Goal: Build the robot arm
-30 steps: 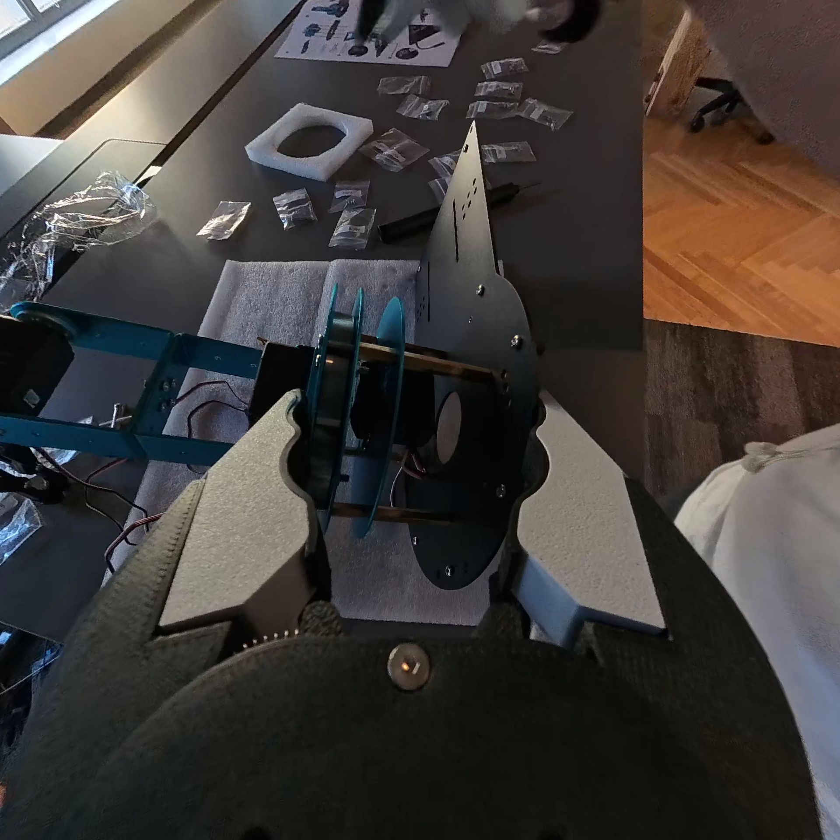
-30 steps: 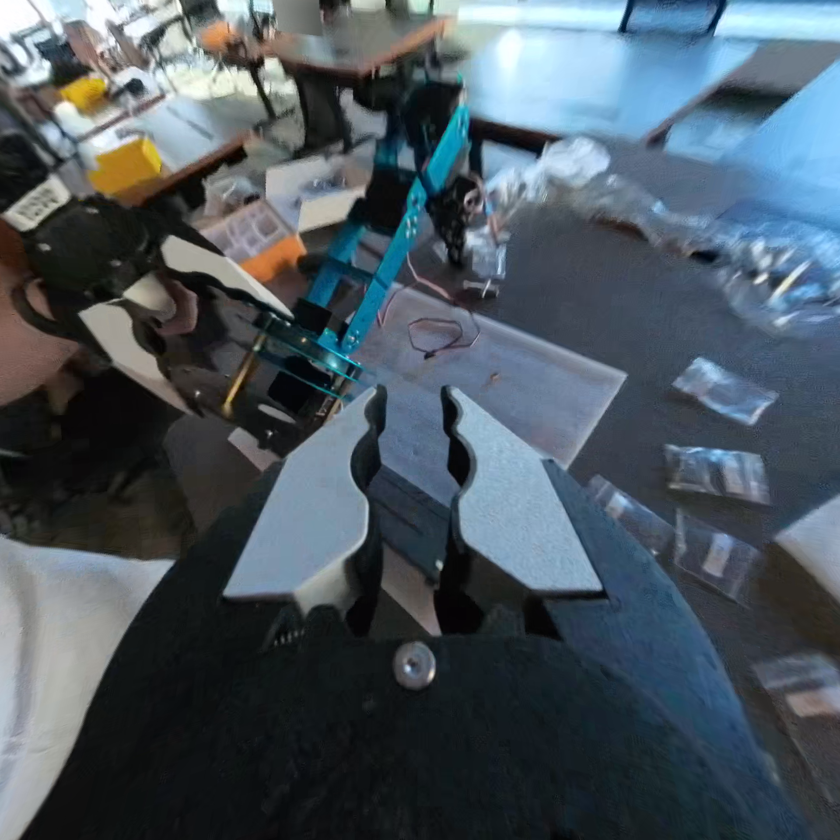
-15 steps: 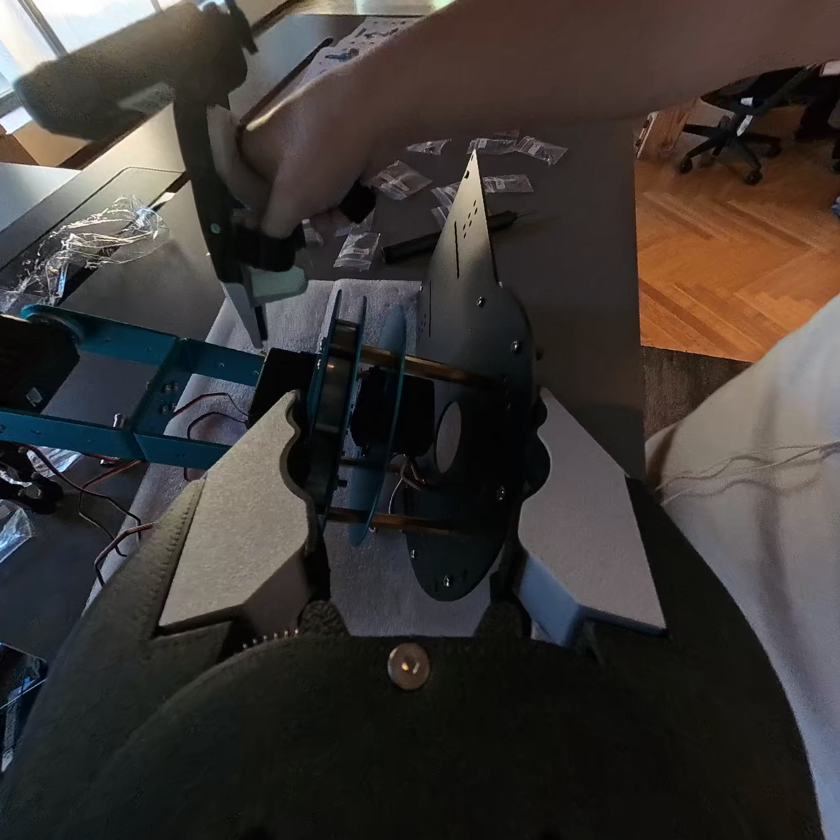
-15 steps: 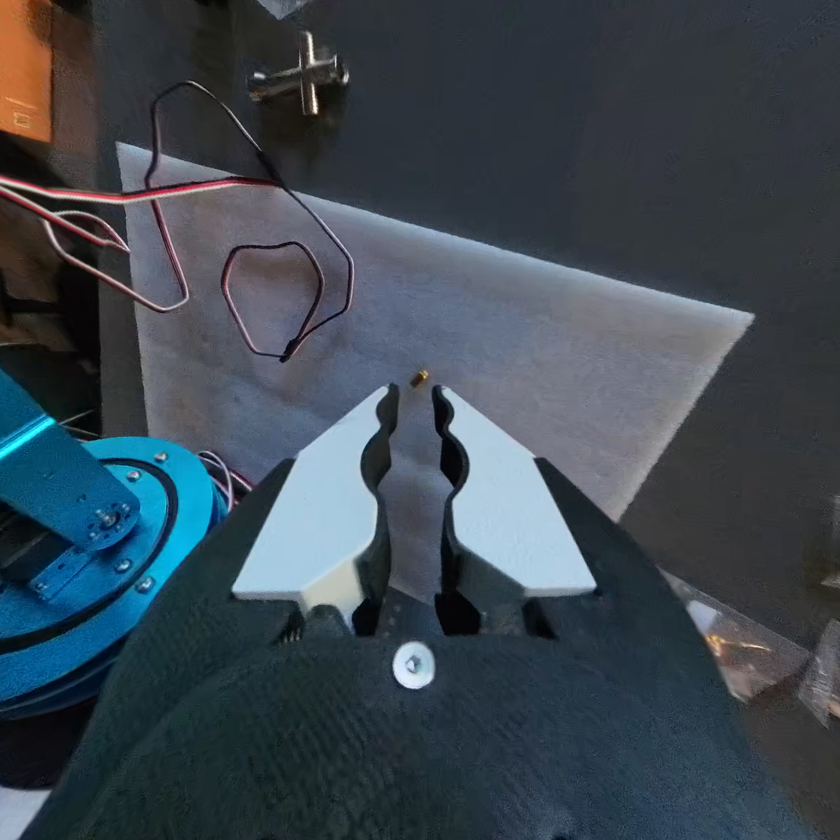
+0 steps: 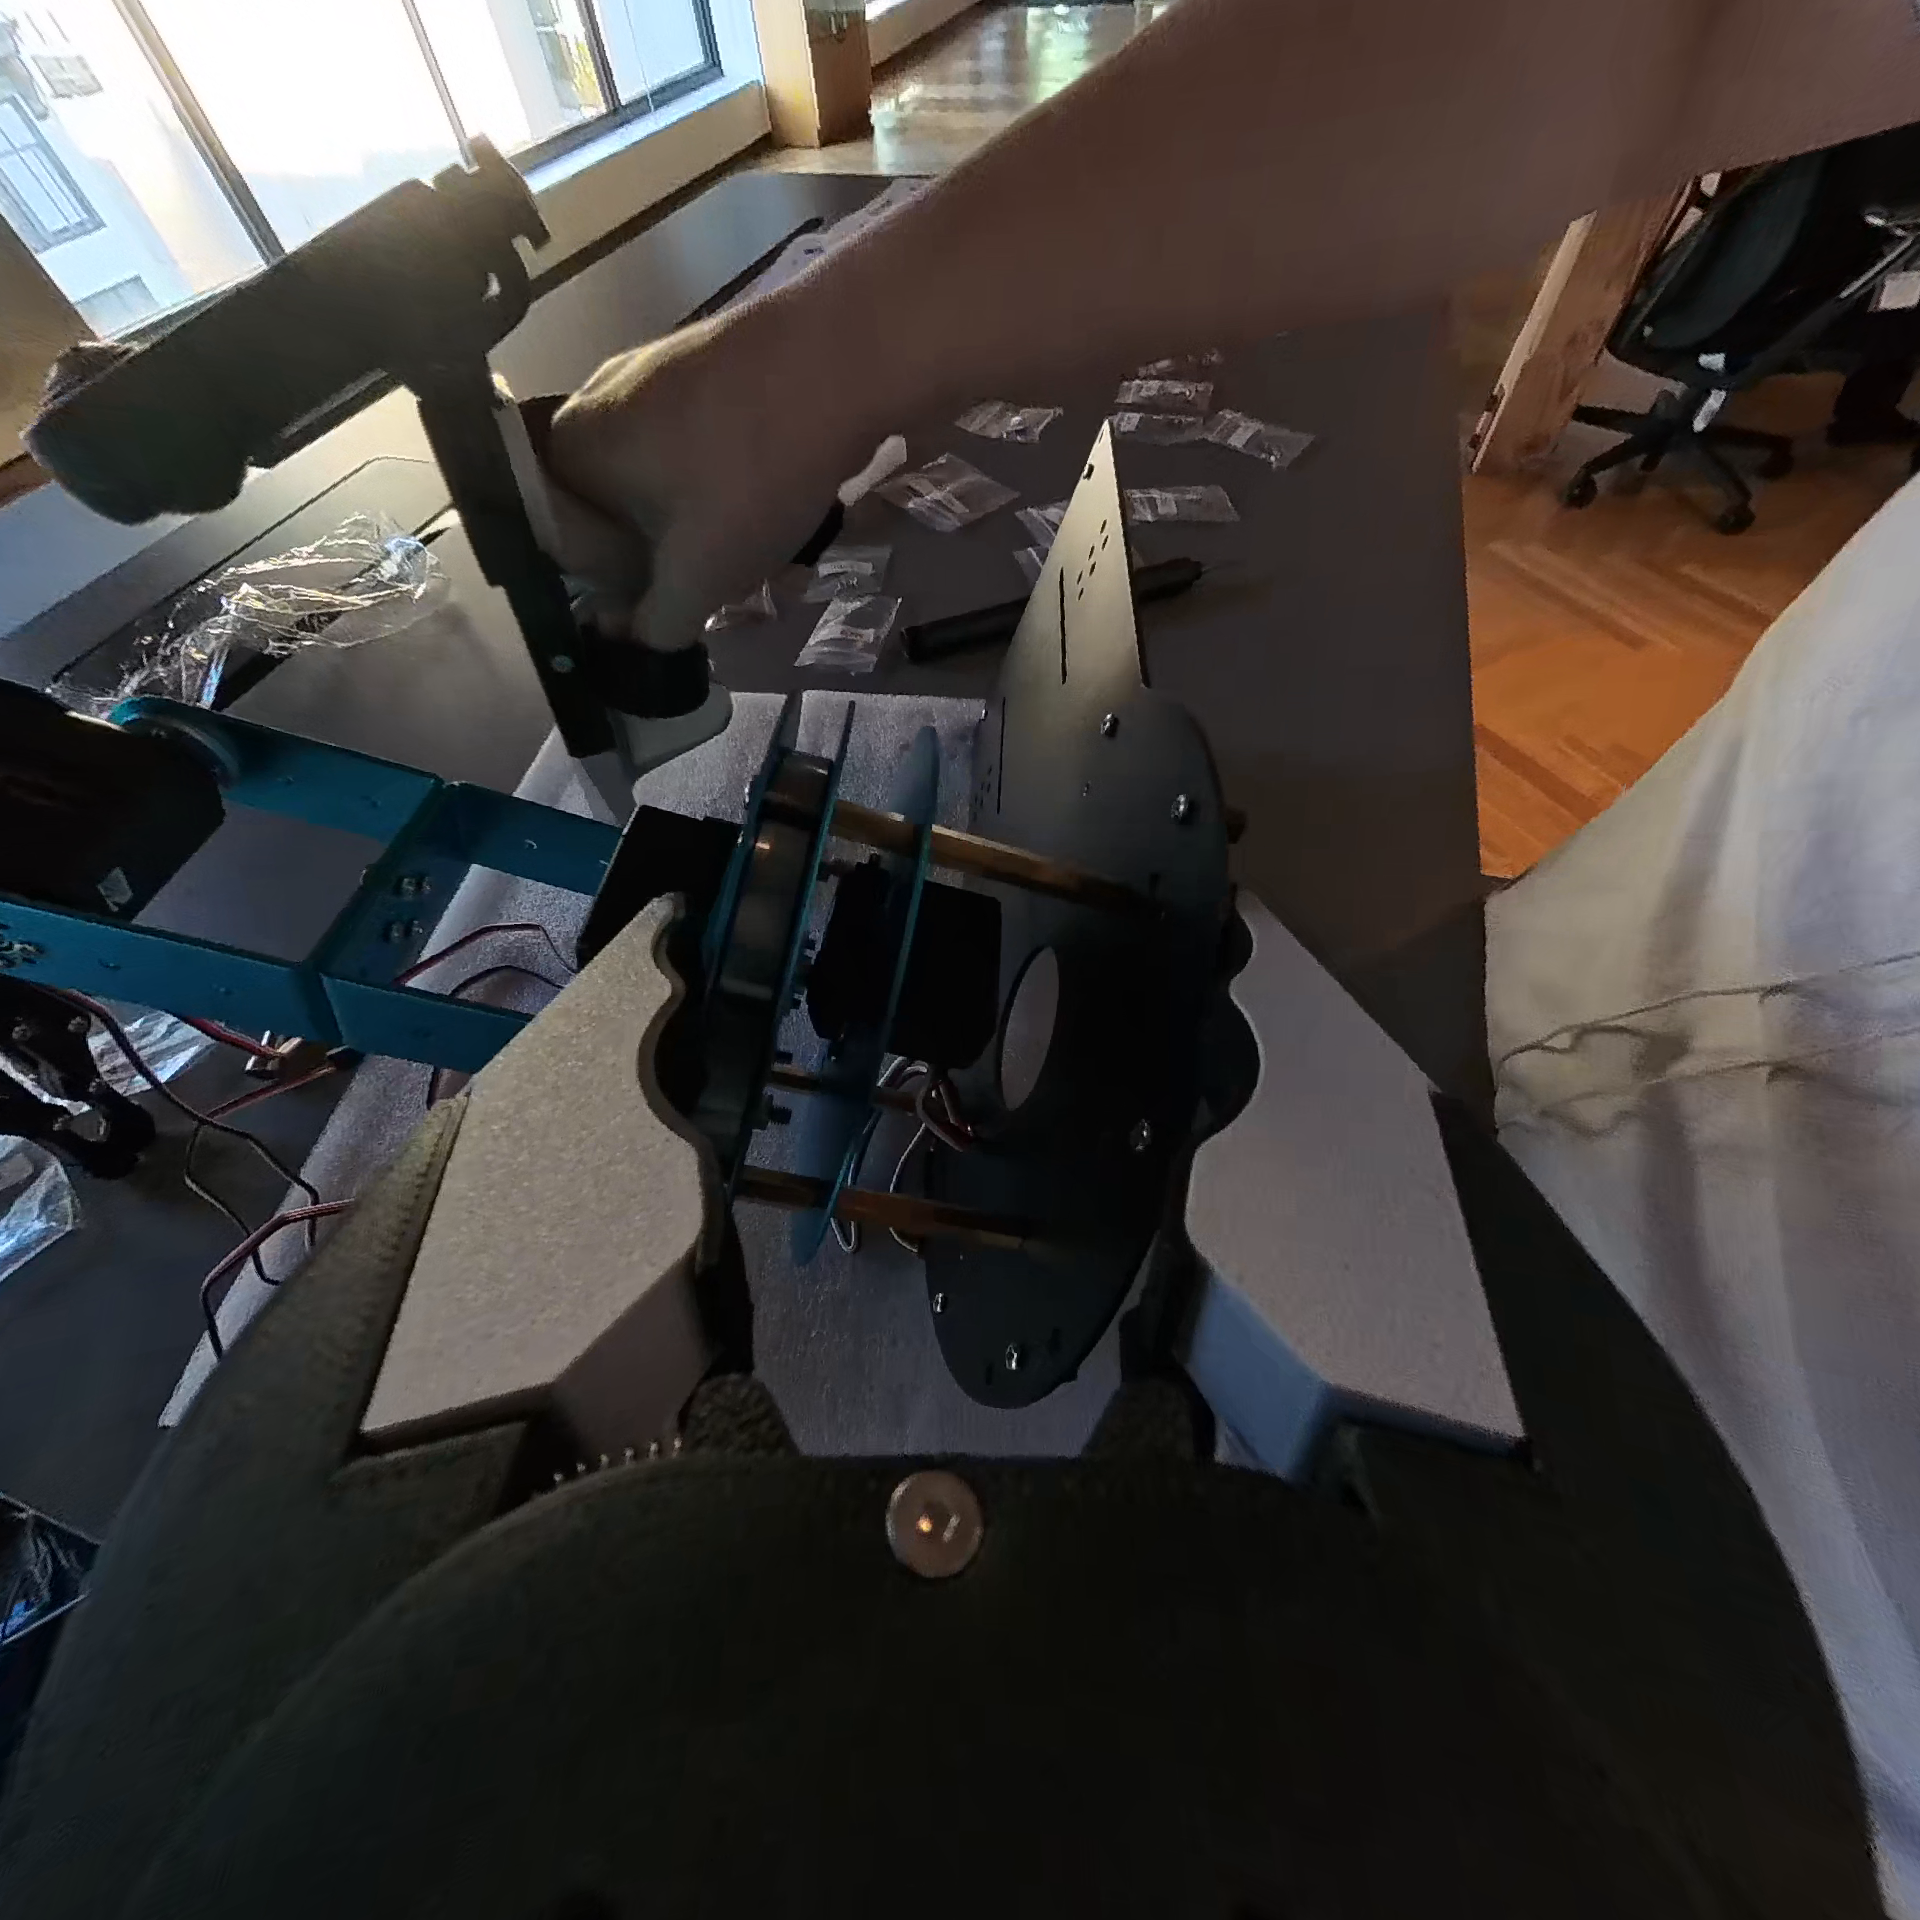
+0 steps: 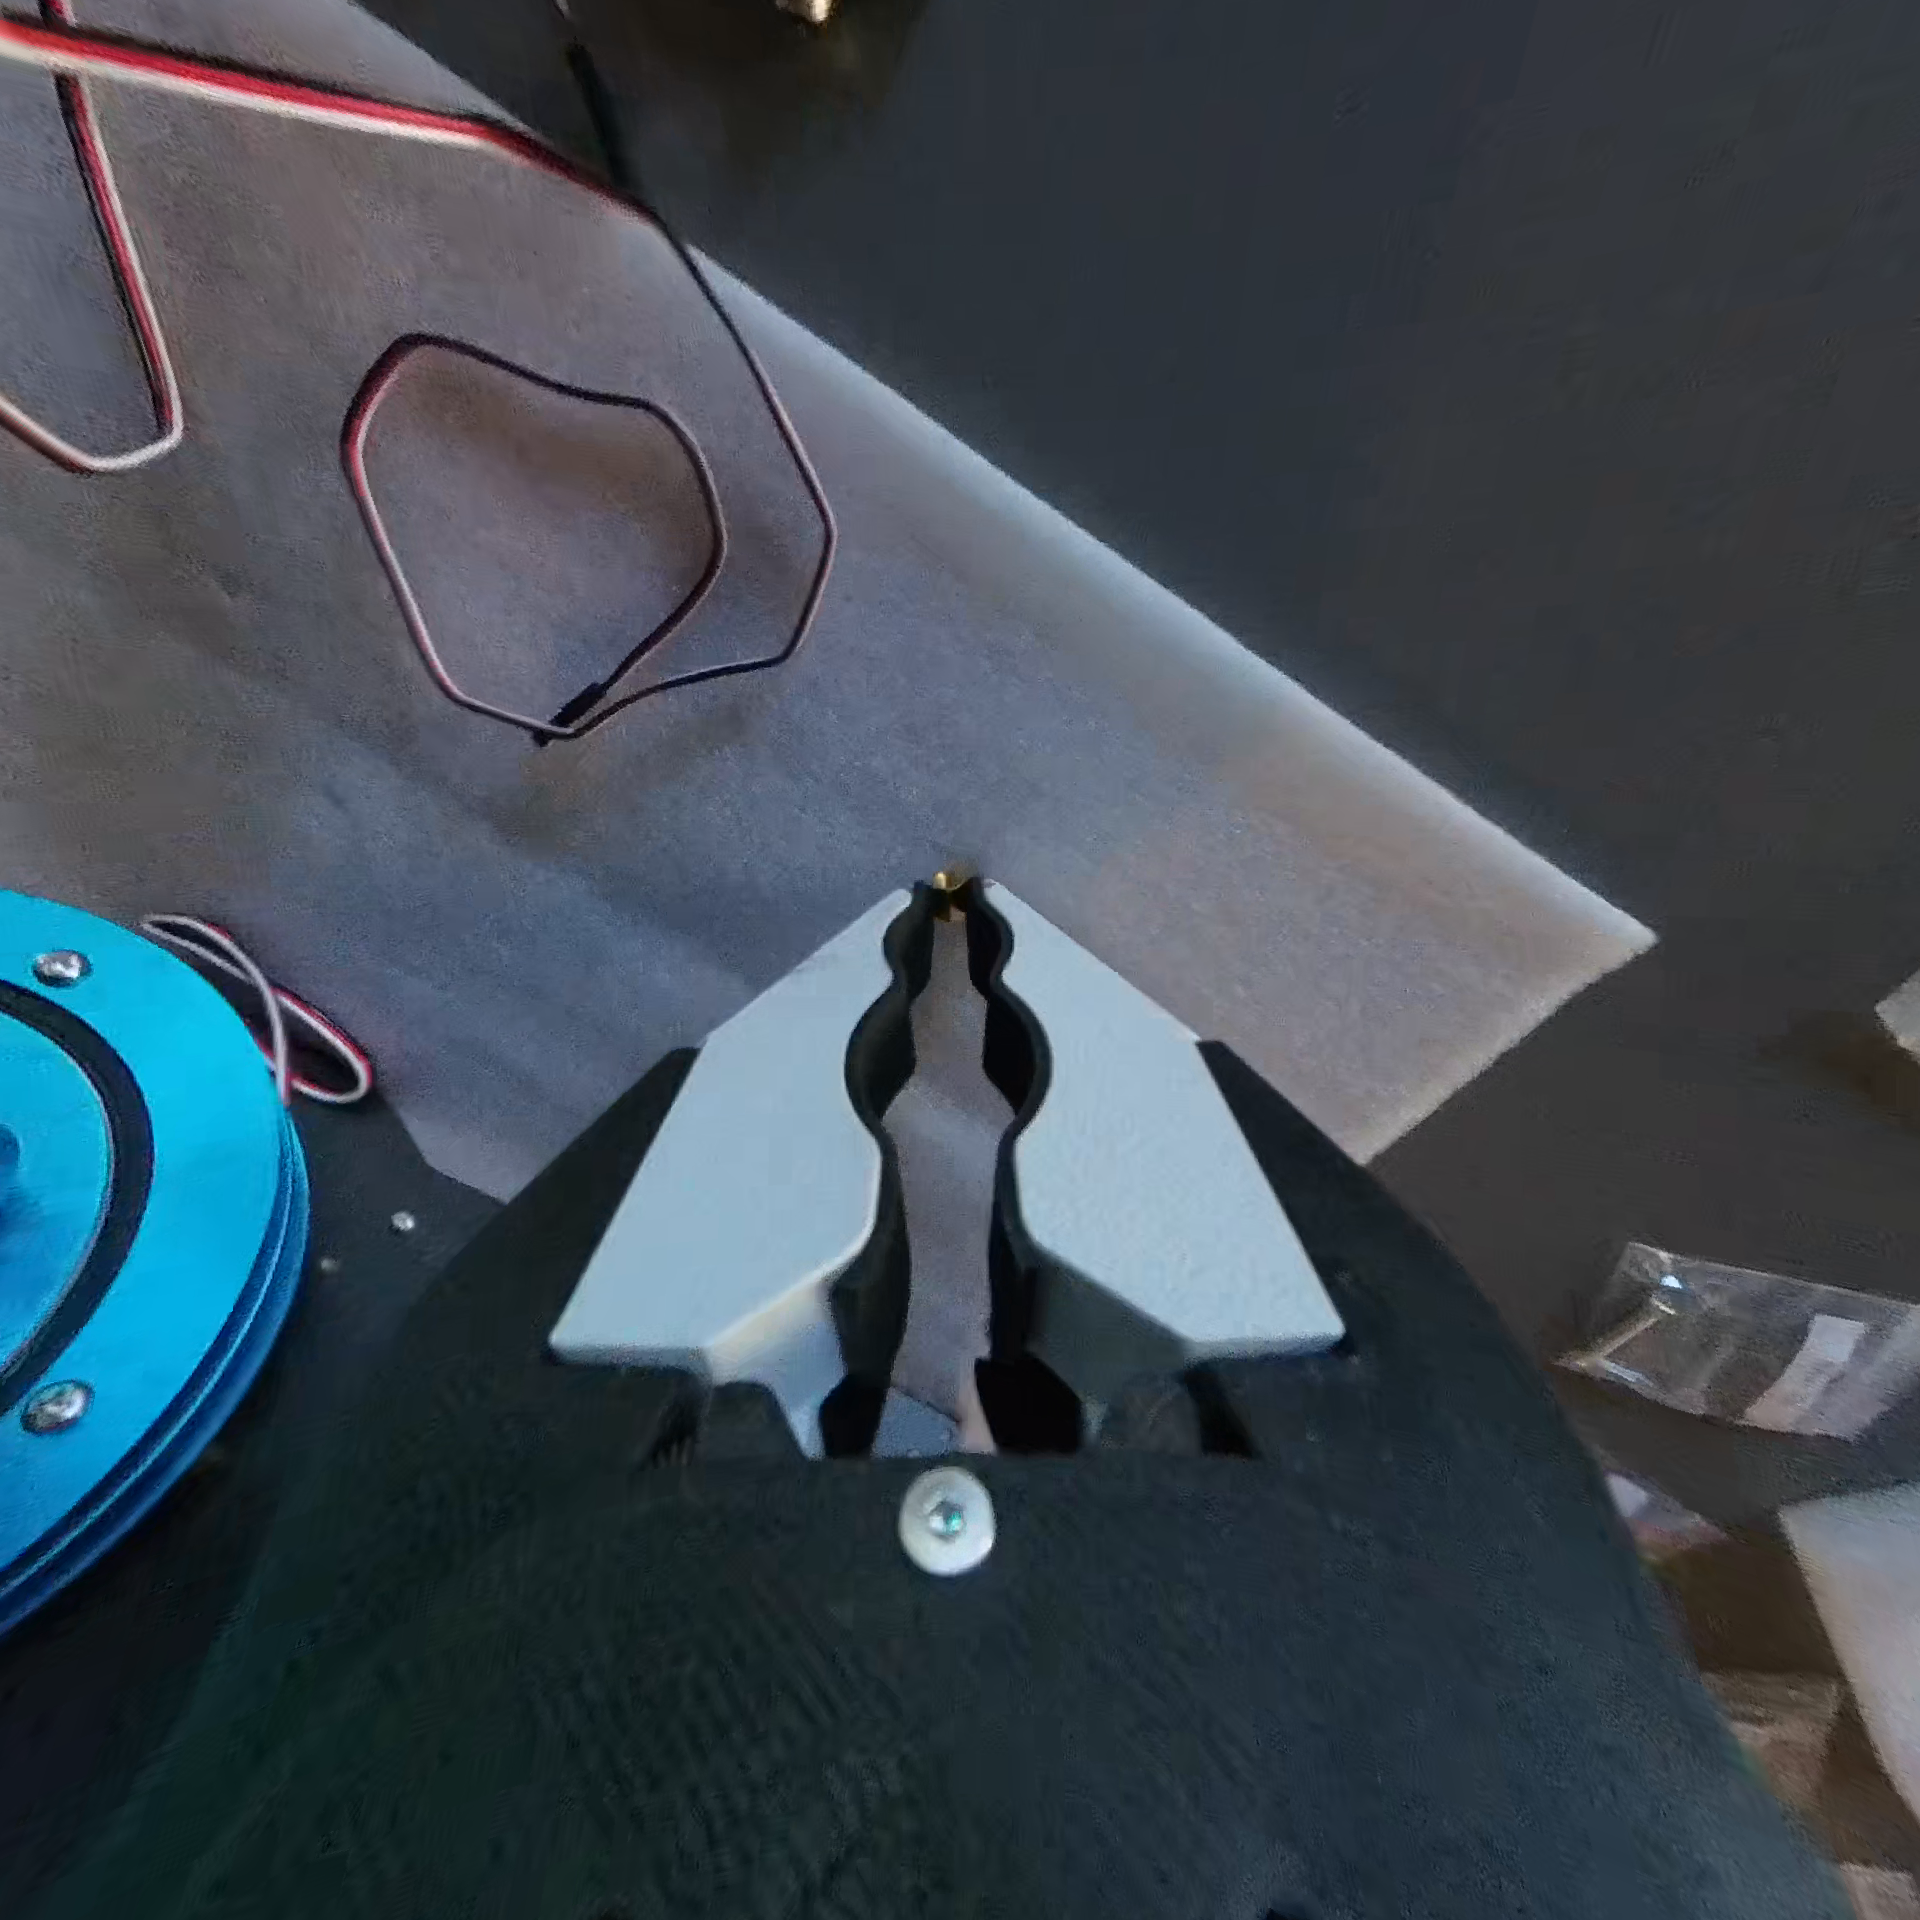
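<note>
The right tool point(image 6: 948, 902) is pinched on a small brass piece point(image 6: 948, 894) at its fingertips, over a grey foam sheet point(image 6: 1143, 810) near the sheet's right corner on the dark bench point(image 6: 1351, 312). A looped black-and-red wire point(image 6: 582, 540) lies on the sheet. A blue disc point(image 6: 125, 1195) sits at left; clear bags point(image 6: 1745, 1351) at right.

1. Pale grey fingers point(image 6: 790, 1174) on black gripper bodies.
2. Bright blue disc point(image 6: 94, 1226) with a black ring (silver screws).
3. Blue arm beams point(image 5: 343, 831), black base plate point(image 5: 1101, 935).
4. Grey-white foam sheet point(image 6: 1091, 810) on a dark table point(image 6: 1351, 364).
5. Red, black and white wires point(image 6: 582, 540); a brass-coloured bit point(image 6: 948, 891).
</note>
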Tool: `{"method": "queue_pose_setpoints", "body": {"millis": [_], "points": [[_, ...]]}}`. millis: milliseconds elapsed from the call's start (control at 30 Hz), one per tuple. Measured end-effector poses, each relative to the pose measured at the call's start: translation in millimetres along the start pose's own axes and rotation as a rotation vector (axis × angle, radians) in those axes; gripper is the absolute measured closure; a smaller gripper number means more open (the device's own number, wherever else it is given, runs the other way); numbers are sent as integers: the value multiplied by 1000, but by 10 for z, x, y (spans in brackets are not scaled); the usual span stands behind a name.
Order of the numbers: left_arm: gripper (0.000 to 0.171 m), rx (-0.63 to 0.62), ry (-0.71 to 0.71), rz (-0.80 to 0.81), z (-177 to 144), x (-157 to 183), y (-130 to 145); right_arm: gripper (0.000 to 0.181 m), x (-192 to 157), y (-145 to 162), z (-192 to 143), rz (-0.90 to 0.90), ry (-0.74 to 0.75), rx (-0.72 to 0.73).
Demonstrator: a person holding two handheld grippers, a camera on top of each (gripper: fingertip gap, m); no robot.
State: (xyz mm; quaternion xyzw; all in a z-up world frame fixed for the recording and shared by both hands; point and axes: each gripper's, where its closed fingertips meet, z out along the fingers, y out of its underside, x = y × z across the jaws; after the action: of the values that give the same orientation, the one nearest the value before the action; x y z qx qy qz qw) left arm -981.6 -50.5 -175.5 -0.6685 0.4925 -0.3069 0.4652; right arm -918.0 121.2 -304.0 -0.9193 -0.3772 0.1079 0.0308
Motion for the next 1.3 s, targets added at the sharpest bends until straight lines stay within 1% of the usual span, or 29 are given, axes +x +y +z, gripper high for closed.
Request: {"method": "queue_pose_setpoints", "body": {"millis": [67,133,233,300,367,433,533,600,667,767,933,1000,1167,1233,1300], "points": [[75,7,-4,-4,-2,-2,0,177,-45,57,-22,-86,-12,-27],[75,11,-5,-5,-3,-3,-2,177,-109,163,-48,-210,-44,-65],[75,9,-2,-5,-3,-2,0,176,14,336,-88,-454,39,-118],[75,6,-1,-6,-3,-2,0,177,97,379,-91,-619,95,-111],[75,5,-2,-6,-3,0,1,176,104,387,-71,-708,104,-77],[75,8,-3,-5,-4,-1,-1,176,105,387,-83,-724,98,-38],[75,7,1,-3,-2,-1,-2,159,132,425,-105,-681,79,25],[75,-1,4,-3,-3,0,3,160,162,462,-134,-631,62,84],[75,-3,4,-4,-3,0,3,166,135,504,-153,-575,3,145],[75,4,2,-4,-3,0,1,166,123,477,-152,-572,-6,225],[75,9,-2,-9,-3,-2,-1,166,67,386,-105,-605,2,216],[75,13,-4,-11,-5,-2,0,176,46,373,-98,-611,-16,203],[75,29,-7,-13,-6,-6,-6,176,41,389,-99,-605,-21,180],[74,31,-9,-17,-7,-6,-4,176,81,391,-151,-607,21,188],[74,34,-8,-16,-7,-5,-5,176,94,367,-313,-586,61,244]]}}
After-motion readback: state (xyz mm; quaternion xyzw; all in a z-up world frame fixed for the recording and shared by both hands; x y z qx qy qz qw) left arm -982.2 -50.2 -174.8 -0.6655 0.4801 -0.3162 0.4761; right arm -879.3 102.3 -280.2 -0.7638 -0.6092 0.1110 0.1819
